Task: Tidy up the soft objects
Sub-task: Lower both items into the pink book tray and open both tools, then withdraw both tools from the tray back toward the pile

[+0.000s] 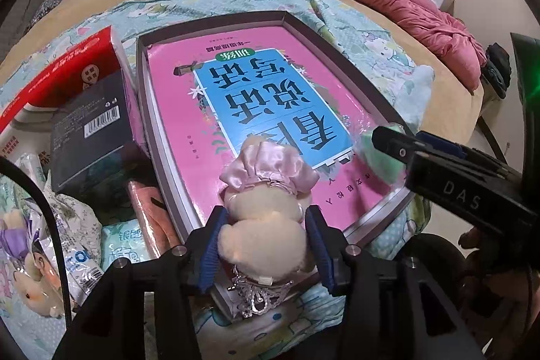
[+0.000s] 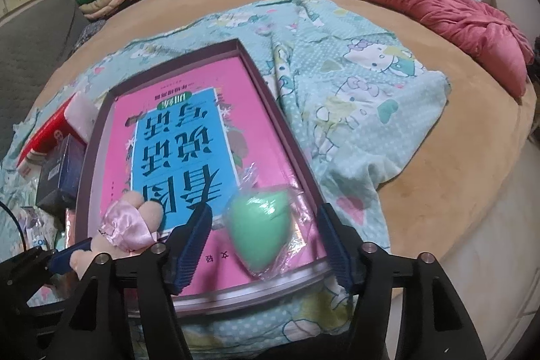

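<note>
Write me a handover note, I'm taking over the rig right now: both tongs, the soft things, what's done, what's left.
Left tongs: pads around the plush doll, seemingly still touching it; doll rests on the pink book in the tray.
Right tongs: open, clear of the wrapped green sponge, which lies on the book near the tray's corner.
Done: doll and sponge are in the tray.
Left: let go of the doll; another plush toy and soft packets wait beside the tray.
</note>
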